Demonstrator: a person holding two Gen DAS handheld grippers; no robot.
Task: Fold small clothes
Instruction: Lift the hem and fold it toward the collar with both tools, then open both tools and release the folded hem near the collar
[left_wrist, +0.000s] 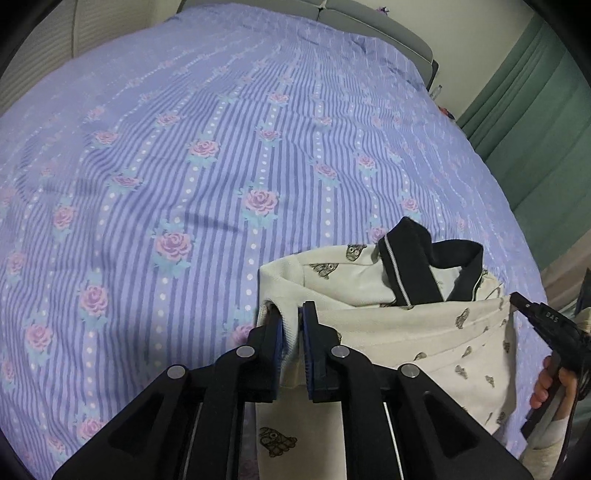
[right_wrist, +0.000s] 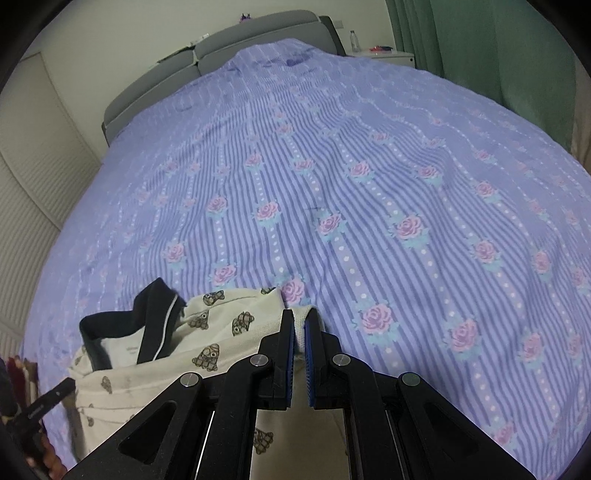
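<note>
A small cream shirt (left_wrist: 406, 332) printed with little dark figures, with a black collar (left_wrist: 410, 266), hangs low over the near edge of the bed. My left gripper (left_wrist: 292, 314) is shut on one top corner, with cloth bunched between its blue pads. My right gripper (right_wrist: 299, 317) is shut on the other top corner of the shirt (right_wrist: 221, 332). The shirt's top edge runs stretched between the two. The black collar (right_wrist: 155, 321) flops forward onto the bedspread. The right gripper (left_wrist: 524, 306) shows at the right of the left wrist view, held by a hand (left_wrist: 550, 384). The left gripper (right_wrist: 62, 391) shows at the lower left of the right wrist view.
A purple striped bedspread with pink roses (right_wrist: 369, 184) covers the whole bed ahead. A grey headboard (right_wrist: 221, 55) stands at the far end. Green curtains (right_wrist: 480, 44) hang on the right, by a nightstand (right_wrist: 384, 55) with a bottle (right_wrist: 354, 40). Pale ribbed panels (right_wrist: 29, 184) line the left.
</note>
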